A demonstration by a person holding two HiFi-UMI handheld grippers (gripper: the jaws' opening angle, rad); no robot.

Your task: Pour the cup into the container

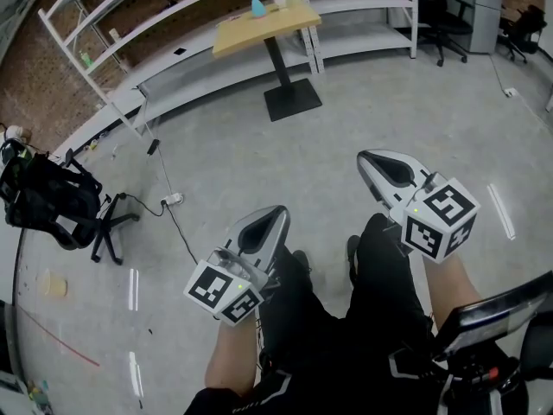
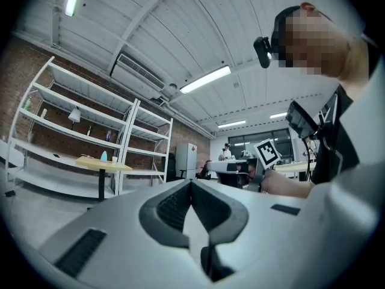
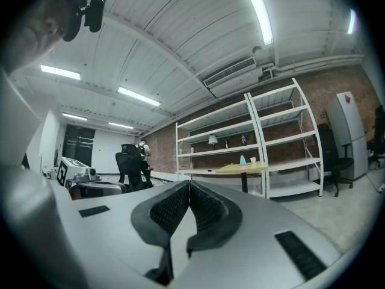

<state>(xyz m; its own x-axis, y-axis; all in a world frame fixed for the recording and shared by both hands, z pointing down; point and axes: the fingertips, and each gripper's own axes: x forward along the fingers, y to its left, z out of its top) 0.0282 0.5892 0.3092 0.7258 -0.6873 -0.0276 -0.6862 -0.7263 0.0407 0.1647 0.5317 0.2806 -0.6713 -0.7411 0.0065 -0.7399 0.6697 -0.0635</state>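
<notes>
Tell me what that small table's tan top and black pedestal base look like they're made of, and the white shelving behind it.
The tan tabletop is probably wood or wood-look laminate: pale, even colour, matte surface. The black pedestal base looks like painted metal, a slim post on a thin flat plate. The white shelving seems to be painted metal, going by its slim uprights and thin shelves.

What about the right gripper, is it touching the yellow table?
Apart. The head view shows the right gripper far from the table, with bare floor between.
</notes>
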